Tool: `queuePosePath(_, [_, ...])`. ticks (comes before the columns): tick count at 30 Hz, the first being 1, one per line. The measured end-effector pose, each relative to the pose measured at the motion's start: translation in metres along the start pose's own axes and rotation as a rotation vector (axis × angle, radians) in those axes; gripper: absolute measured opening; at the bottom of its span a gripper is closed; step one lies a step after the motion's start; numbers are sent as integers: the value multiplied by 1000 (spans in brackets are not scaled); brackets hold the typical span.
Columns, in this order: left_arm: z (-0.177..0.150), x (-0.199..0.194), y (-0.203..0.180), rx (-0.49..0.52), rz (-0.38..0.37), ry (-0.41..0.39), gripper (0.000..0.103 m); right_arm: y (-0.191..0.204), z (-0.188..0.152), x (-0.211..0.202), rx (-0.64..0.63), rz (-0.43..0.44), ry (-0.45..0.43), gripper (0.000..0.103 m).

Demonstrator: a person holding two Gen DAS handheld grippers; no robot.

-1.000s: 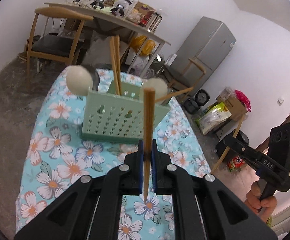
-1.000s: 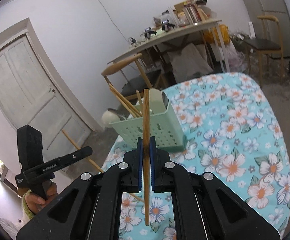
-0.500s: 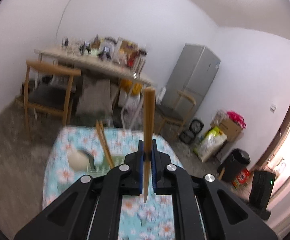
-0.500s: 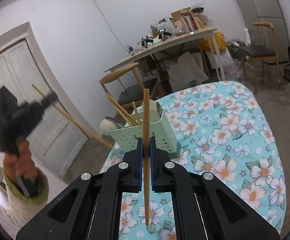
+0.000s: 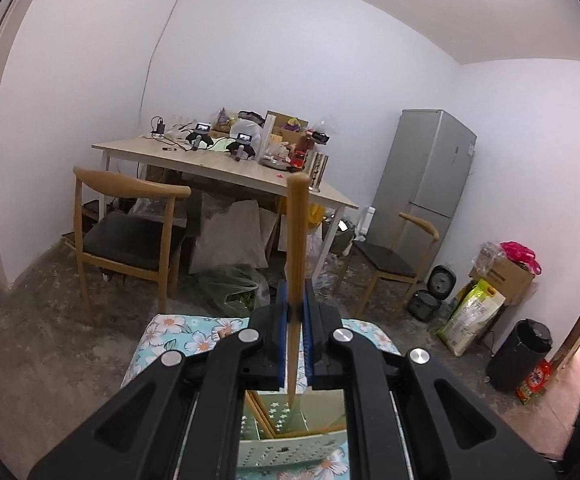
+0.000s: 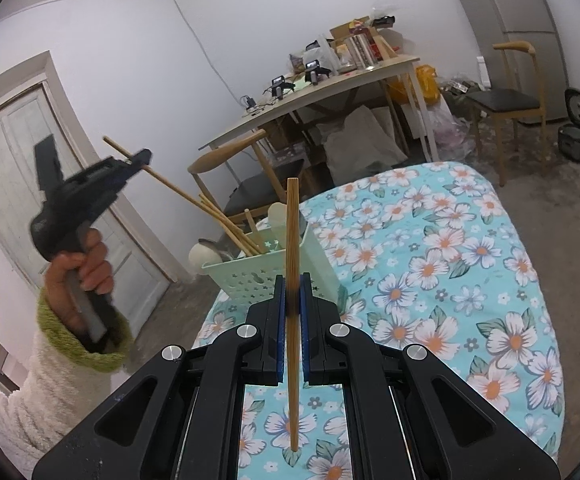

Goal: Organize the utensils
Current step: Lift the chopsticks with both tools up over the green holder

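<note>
My left gripper (image 5: 294, 312) is shut on a wooden chopstick (image 5: 297, 240) that stands upright between its blue pads. The chopstick's lower tip hangs over the open top of the pale green utensil basket (image 5: 290, 452), seen between the gripper's arms. In the right wrist view the left gripper (image 6: 139, 157) is raised high at the left, above the basket (image 6: 249, 280), which holds several chopsticks and two white spoons (image 6: 203, 254). My right gripper (image 6: 293, 304) is shut on a second chopstick (image 6: 292, 232), in front of the basket and over the floral tablecloth (image 6: 450, 264).
A person's hand (image 6: 89, 264) in a cream and green sleeve holds the left gripper. Beyond the floral table stand a wooden chair (image 5: 125, 232), a cluttered dining table (image 5: 225, 168), a grey fridge (image 5: 426, 168) and a white door (image 6: 17, 152). Bags and a black bin (image 5: 518, 352) sit at the right.
The left gripper rose with its chopstick from low beside the table to above the basket. Its view swung up to the room. The right gripper stayed put.
</note>
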State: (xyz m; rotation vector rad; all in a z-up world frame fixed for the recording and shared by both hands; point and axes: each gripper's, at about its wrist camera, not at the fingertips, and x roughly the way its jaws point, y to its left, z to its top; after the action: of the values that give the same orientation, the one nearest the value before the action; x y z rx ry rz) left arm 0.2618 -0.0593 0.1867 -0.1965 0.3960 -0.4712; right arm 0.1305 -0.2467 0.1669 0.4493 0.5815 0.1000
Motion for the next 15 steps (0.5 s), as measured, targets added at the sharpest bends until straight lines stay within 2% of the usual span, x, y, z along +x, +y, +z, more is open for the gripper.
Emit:
queuePosePath(4, [-12, 21, 2, 6, 25, 15, 6, -2, 1, 1, 3, -5, 1, 5])
queuePosePath(15, [-44, 52, 10, -8, 25, 30, 6, -11, -3, 6, 25, -6, 20, 5])
